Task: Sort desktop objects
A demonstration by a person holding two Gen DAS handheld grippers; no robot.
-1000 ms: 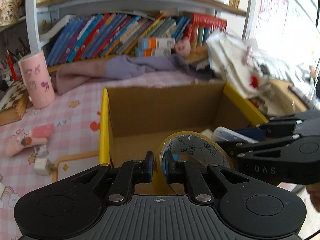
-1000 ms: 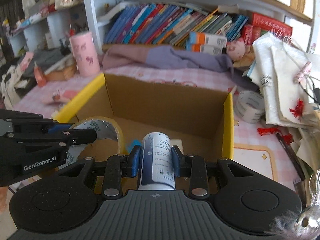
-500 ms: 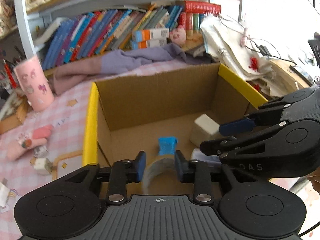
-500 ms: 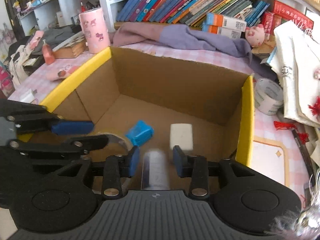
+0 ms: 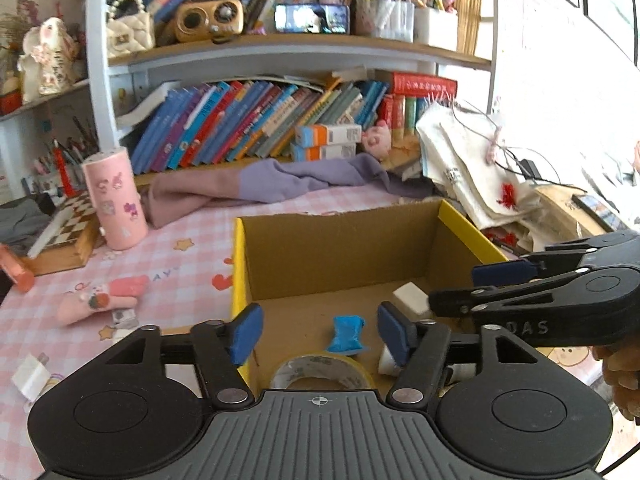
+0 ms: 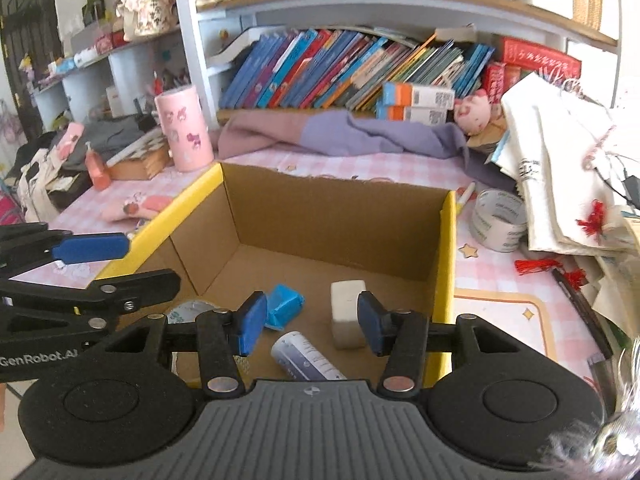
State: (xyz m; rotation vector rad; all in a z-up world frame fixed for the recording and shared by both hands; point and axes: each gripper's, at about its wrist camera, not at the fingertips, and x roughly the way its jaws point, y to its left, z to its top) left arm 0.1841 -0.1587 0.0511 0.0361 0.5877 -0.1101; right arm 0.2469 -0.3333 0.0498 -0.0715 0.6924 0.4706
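Observation:
A cardboard box with yellow rims [image 5: 239, 268] [image 6: 447, 264] stands on the pink checked desk. Inside lie a clear tape roll [image 5: 320, 372], a blue crumpled item [image 5: 346, 334] [image 6: 283, 306], a white block [image 5: 412, 298] [image 6: 347, 312] and a white bottle [image 6: 306, 360]. My left gripper [image 5: 318, 330] is open and empty above the tape roll. My right gripper [image 6: 312, 320] is open and empty above the bottle. Each gripper shows at the edge of the other's view.
A second tape roll [image 6: 498, 220] lies right of the box beside a heap of white bags [image 6: 560, 168]. A pink cup [image 5: 114, 200], a pink plush [image 5: 100, 300], a purple cloth [image 5: 260, 184] and small white items [image 5: 30, 374] lie on the desk. Bookshelves stand behind.
Both grippers opened and pulled back and up. The tape roll dropped from the left one and the bottle from the right one; both now lie on the box floor.

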